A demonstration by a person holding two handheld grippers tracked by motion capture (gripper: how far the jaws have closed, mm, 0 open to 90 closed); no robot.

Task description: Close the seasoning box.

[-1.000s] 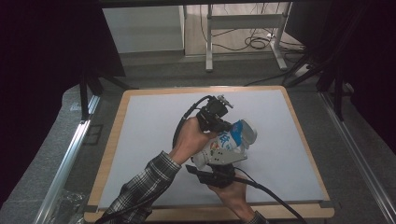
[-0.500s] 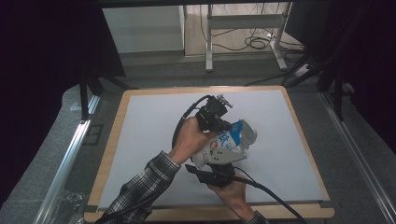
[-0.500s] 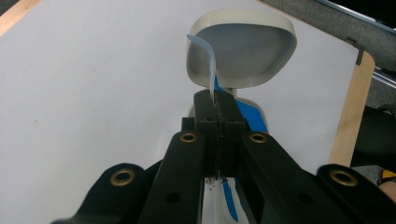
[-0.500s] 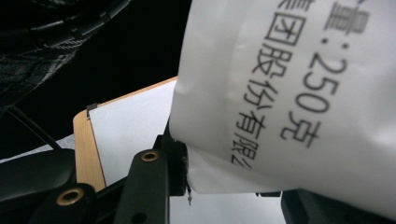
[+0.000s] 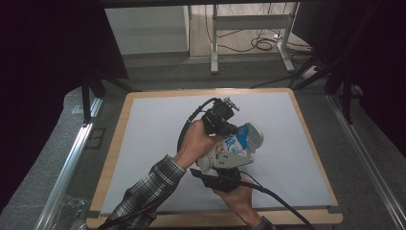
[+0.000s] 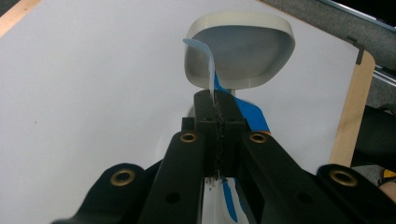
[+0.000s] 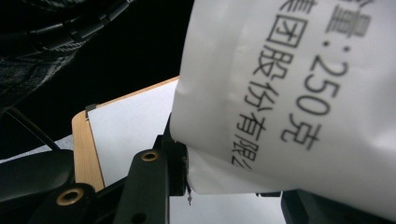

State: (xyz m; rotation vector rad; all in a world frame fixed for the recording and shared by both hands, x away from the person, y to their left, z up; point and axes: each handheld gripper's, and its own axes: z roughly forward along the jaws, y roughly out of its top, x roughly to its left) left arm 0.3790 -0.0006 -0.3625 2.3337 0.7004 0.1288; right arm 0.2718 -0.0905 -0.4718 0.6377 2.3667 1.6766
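Your right claw (image 5: 225,165) pinches the body of the white-and-blue cup (image 5: 234,146), its pads pressed on the printed wall, and holds it tipped on its side just above the middle of the table (image 5: 143,143). Your left claw (image 6: 215,105) is pressed together on the thin foil lid (image 6: 208,60), which already curls away from the cup's rim.

The step in hand looks like peeling that lid off. To do it well, keep the right claw steady and firm on the wall, but not so hard that the soft cup buckles. Draw the left claw away from the rim along the line of the foil, low and slow, so the seal parts evenly instead of tearing into a strip. The tab is gripped near the pad tips; if it starts to slide, stop and take a deeper bite. Because the cup lies tilted, turn its mouth more upward before the last of the seal lets go, in case anything is inside.
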